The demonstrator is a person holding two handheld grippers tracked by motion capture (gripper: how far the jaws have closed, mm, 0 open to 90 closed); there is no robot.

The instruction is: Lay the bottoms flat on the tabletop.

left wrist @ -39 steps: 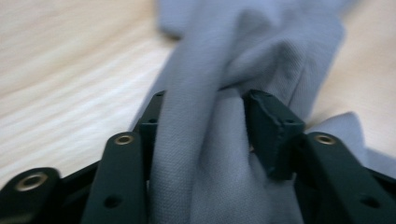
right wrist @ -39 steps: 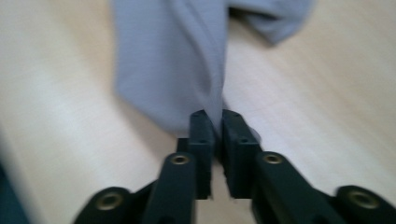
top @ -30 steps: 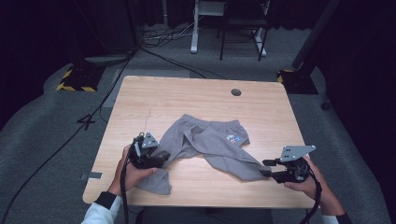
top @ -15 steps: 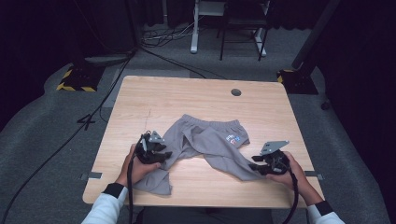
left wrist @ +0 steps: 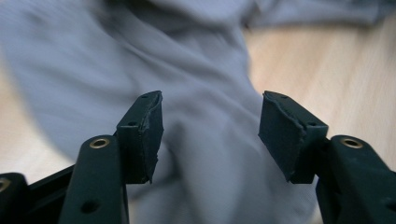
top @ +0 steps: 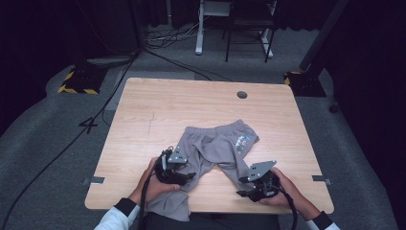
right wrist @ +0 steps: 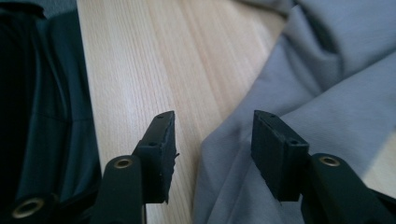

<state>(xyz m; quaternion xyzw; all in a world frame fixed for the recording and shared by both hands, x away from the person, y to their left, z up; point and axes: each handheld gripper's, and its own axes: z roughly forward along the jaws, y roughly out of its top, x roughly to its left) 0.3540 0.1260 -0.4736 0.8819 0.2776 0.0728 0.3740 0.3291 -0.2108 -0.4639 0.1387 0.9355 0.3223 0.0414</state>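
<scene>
Grey pants point(top: 215, 143) lie crumpled on the wooden table point(top: 158, 110), waistband to the back right, one leg hanging over the near edge. My left gripper point(top: 190, 176) rests over the left leg. Its jaws have just been opening and now stand open point(left wrist: 210, 121), with grey cloth point(left wrist: 201, 60) lying between and under them, unpinched. My right gripper point(top: 242, 188) sits at the end of the right leg. Its jaws have also just been opening and are open point(right wrist: 212, 140), with the cloth's edge point(right wrist: 327, 84) lying loose between them on the wood point(right wrist: 140, 70).
A round cable hole point(top: 242, 94) marks the table's far side. Beyond the table stand a white desk leg point(top: 198, 28) and a dark chair point(top: 249, 24), with cables point(top: 163, 40) on the grey floor. A hand holds each gripper at the near edge.
Both grippers have moved inward toward each other along the near edge, and the two pant legs now lie closer together. The right gripper has also come lower.
</scene>
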